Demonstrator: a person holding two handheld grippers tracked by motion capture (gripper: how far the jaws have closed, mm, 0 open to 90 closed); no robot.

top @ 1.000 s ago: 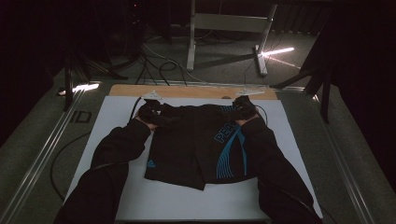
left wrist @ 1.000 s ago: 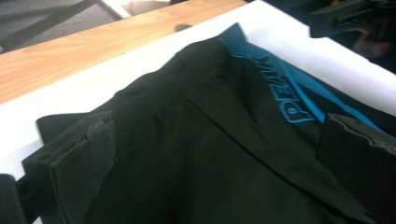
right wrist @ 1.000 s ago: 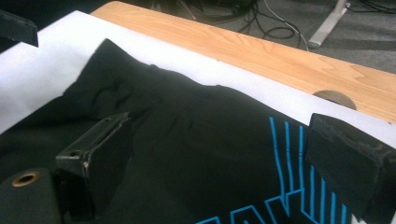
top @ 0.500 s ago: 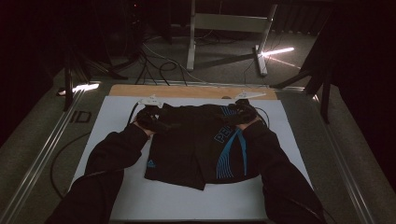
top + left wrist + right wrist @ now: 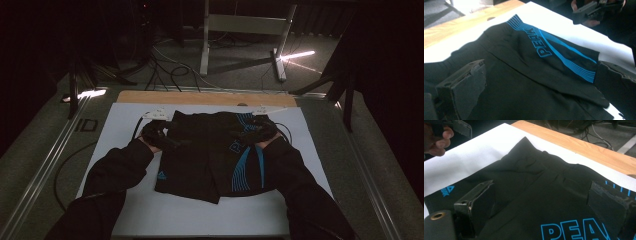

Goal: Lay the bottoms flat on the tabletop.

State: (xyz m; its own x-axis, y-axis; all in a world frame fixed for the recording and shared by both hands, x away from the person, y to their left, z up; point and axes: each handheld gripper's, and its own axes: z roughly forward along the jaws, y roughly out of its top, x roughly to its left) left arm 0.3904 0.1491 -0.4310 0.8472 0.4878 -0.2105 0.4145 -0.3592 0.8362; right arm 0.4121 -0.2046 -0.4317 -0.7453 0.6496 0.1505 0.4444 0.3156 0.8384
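High view: black shorts (image 5: 215, 152) spread flat on a white sheet (image 5: 125, 200) over a wooden table (image 5: 200, 98).

The shorts, striped blue and printed PEAK, lie mid-sheet; cables (image 5: 165, 75) and a metal stand (image 5: 245, 25) sit beyond the table. The left gripper (image 5: 539, 82) and right gripper (image 5: 544, 207) hover over the far corners, jaws spread wide, holding nothing.

A white sheet (image 5: 125, 210) covers the table before a wooden strip (image 5: 200, 98).
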